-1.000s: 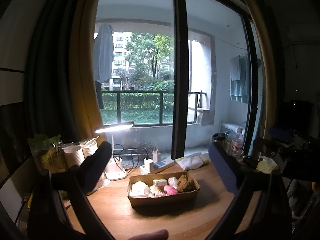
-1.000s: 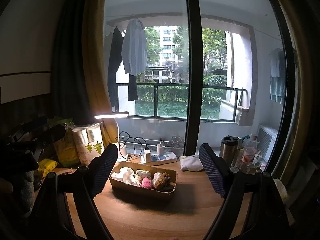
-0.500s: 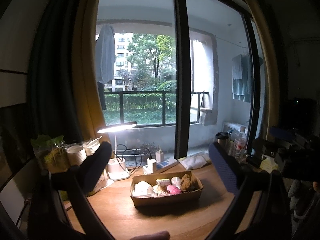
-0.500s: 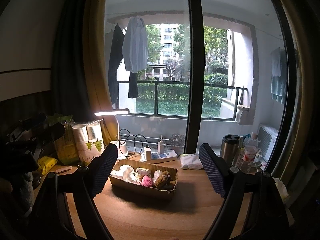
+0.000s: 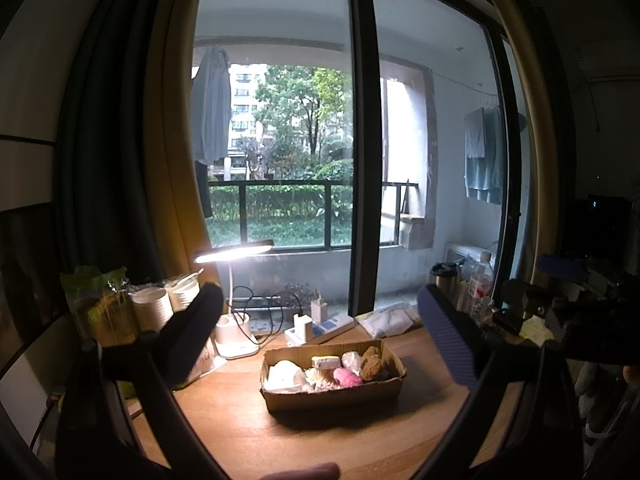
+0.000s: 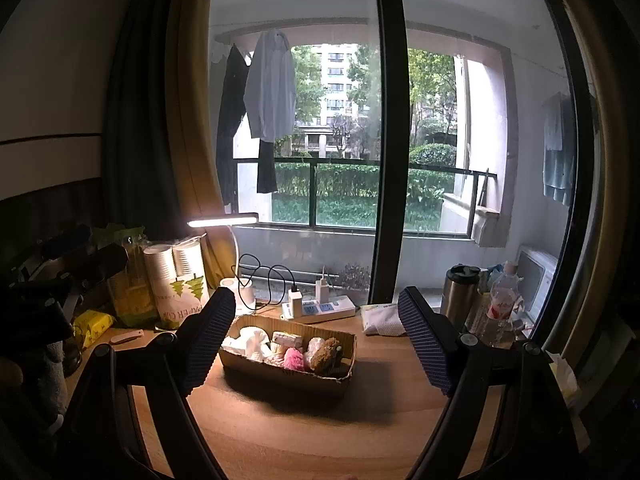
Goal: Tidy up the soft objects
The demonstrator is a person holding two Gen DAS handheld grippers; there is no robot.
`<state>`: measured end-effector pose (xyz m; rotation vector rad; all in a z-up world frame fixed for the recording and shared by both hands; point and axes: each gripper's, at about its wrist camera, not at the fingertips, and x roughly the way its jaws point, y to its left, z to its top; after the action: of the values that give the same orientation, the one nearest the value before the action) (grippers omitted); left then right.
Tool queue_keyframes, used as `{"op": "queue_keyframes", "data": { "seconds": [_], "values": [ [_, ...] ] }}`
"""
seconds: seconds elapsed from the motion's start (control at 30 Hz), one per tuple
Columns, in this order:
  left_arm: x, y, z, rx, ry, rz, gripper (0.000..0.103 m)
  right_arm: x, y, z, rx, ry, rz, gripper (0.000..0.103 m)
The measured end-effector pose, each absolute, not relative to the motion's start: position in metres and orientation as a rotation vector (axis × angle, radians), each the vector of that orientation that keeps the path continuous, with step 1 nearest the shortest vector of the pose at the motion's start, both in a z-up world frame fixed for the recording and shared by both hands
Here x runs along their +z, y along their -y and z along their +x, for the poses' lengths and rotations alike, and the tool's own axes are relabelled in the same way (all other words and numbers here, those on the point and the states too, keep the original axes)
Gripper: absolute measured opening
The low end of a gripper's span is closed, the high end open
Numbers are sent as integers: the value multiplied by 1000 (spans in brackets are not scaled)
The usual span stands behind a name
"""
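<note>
A cardboard tray rests on the wooden table, under the lamp light. Inside lie several soft things: a white fluffy lump, a pink pom-pom, a brown sponge-like ball and a pale block. My left gripper is open and held above the table, well short of the tray. My right gripper is open too, its fingers framing the tray from a distance. Neither holds anything.
A lit desk lamp, a power strip with chargers and a folded white cloth lie behind the tray. Paper cup stacks stand left; a flask and bottle stand right. A big window fills the back.
Both grippers have tilted or drawn back slightly, so the tray sits a little lower and farther right in the left view. Both stay open and nothing on the table has moved.
</note>
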<state>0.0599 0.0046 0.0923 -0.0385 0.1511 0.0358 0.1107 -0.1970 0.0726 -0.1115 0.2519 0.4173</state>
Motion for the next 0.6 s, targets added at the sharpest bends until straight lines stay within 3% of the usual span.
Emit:
{"op": "queue_keyframes", "data": {
  "seconds": [0.6],
  "values": [
    [91, -7, 60, 39, -160, -44, 99, 73, 194, 111, 428, -251, -107, 86]
  ]
}}
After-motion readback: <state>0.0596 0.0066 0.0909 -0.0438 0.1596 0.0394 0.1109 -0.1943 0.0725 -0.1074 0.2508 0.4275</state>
